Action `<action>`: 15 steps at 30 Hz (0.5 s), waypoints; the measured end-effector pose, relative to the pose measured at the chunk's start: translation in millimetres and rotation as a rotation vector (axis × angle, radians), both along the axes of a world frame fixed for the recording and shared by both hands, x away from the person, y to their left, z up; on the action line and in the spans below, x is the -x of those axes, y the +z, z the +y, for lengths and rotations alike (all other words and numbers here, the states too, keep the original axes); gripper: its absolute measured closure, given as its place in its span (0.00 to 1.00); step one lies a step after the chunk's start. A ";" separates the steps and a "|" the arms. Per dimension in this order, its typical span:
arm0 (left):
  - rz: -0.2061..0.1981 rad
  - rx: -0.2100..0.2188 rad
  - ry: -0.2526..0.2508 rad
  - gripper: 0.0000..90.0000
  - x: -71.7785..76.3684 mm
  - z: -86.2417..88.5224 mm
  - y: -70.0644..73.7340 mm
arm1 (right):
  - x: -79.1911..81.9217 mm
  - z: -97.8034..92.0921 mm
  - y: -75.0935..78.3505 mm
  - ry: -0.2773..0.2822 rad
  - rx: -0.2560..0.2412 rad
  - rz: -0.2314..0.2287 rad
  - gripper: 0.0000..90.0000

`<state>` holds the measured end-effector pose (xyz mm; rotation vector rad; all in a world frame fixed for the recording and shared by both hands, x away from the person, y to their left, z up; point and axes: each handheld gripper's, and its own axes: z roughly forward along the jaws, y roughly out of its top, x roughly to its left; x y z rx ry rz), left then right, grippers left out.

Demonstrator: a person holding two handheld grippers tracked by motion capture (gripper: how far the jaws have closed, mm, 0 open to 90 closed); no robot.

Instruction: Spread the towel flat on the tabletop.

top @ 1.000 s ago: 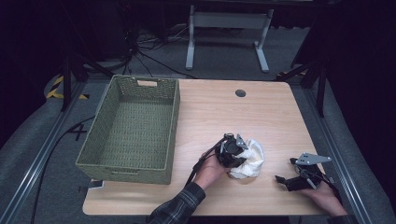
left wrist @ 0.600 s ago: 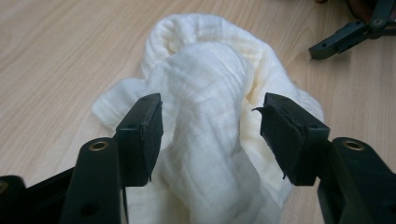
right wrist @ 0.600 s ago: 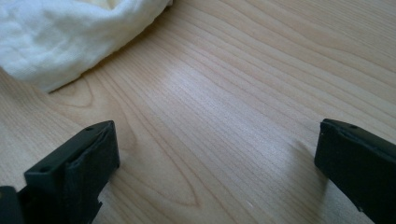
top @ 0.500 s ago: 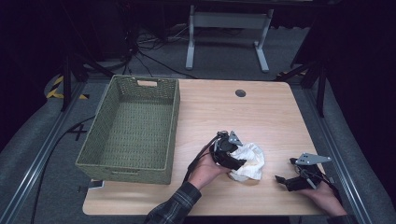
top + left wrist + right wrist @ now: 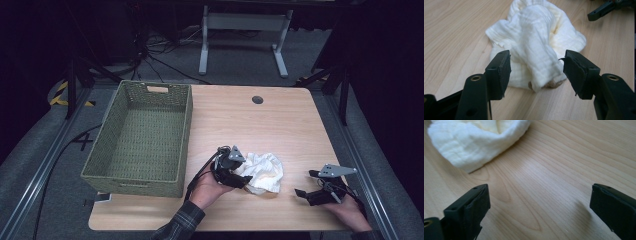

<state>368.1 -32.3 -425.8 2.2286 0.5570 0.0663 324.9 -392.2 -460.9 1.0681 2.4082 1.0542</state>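
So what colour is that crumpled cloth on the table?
Creamy white crumpled cloth, best in the left gripper view.

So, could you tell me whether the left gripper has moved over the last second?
Yes, slightly: the left gripper has drawn back toward the basket, off the white cloth.

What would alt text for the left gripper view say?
Two open black jaws of the left gripper flank a crumpled white cloth lying on a wooden table. The tip of another gripper shows at top right.
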 end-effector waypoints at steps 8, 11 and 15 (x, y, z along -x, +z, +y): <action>0.011 -0.035 0.007 0.45 9.5 7.7 -12.1 | 5.1 9.3 6.0 0.064 -0.047 0.008 0.14; 0.005 -0.046 0.011 0.46 8.6 8.6 -15.3 | 5.4 13.3 6.6 0.083 -0.051 0.009 0.17; 0.002 -0.048 0.010 0.48 4.8 8.1 -17.7 | 4.0 20.5 6.2 0.110 -0.061 0.035 0.18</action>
